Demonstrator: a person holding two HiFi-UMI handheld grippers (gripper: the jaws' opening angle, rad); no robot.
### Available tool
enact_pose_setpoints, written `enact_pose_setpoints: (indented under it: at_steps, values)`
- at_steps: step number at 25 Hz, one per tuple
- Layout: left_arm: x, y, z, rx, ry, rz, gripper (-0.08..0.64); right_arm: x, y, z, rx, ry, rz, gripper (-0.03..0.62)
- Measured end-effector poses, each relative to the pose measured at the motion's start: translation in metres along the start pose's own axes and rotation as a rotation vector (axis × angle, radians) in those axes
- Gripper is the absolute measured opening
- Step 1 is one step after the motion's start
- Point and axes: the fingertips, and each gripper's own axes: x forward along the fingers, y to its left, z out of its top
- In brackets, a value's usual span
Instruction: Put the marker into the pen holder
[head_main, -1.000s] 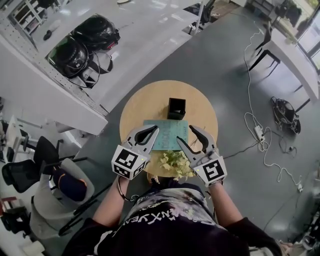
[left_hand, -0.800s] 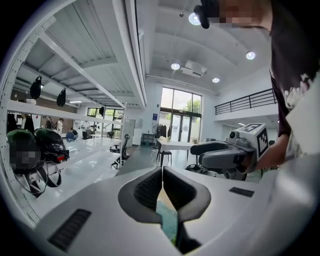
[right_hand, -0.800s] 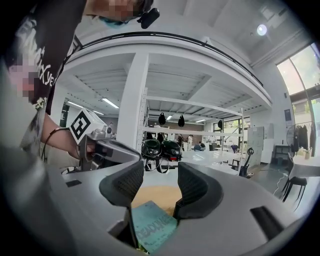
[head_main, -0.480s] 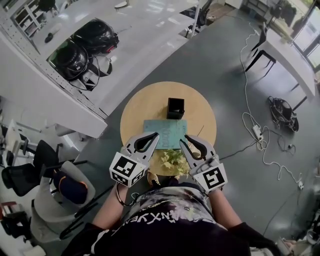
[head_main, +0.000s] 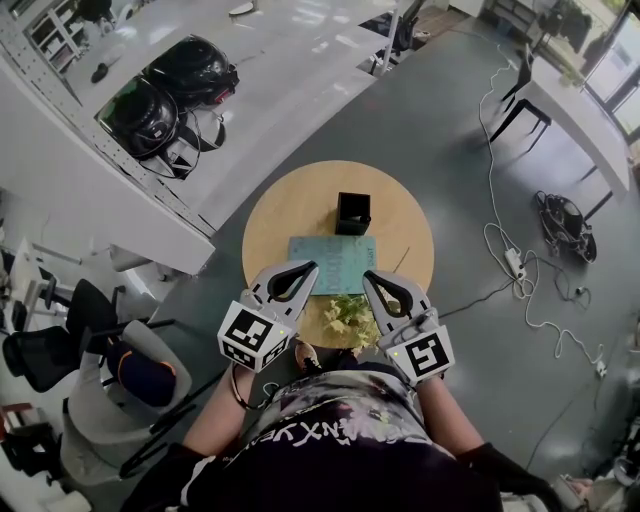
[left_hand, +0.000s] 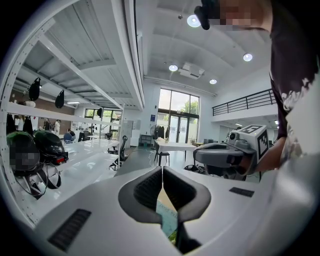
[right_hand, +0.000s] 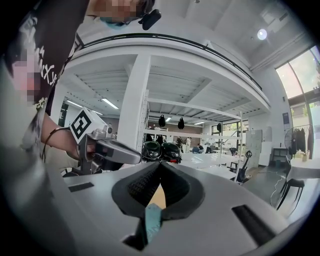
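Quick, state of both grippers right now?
Left gripper: jaws shut, nothing held.
Right gripper: jaws have just closed, now shut, nothing between them.

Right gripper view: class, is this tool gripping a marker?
No, the right tool is shut, its jaws closed together with nothing between them.

White printed lettering (head_main: 303, 433) ran upside down across the black patterned fabric shirt (head_main: 340, 470) of the person, partly readable as "NXYEN"; nothing else was legible.
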Motion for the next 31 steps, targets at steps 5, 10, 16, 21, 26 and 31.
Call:
enact_pose_setpoints:
  at_steps: [5, 10, 16, 21, 26, 31]
  values:
    - [-0.0011, -0.0009, 0.0012, 0.002, -0.003, -0.002, 0.026, -0.0002, 0.0002, -0.0009, -0.015, 0.012, -0.008, 0.002]
    - [-0.0012, -0.0014, 0.0016, 0.004, -0.003, -0.003, 0.026, -0.0009, 0.0009, -0.0035, -0.020, 0.026, -0.005, 0.000]
    - [-0.0005, -0.0014, 0.0001, 0.003, -0.004, 0.001, 0.026, -0.0009, 0.0004, -0.0053, -0.005, 0.033, -0.004, 0.000]
    - [-0.0008, -0.0007, 0.0003, -0.003, -0.005, 0.002, 0.026, 0.0001, -0.0007, -0.0032, -0.008, 0.035, -0.006, 0.001]
    - [-0.0033, -0.0015, 0.0024, -0.002, -0.011, 0.011, 0.026, -0.0011, 0.0017, -0.0048, -0.007, 0.040, 0.003, 0.000]
    - [-0.0063, -0.0011, 0.0014, -0.005, -0.011, 0.013, 0.026, 0.0000, 0.0051, -0.0052, -0.012, 0.044, 0.011, 0.000]
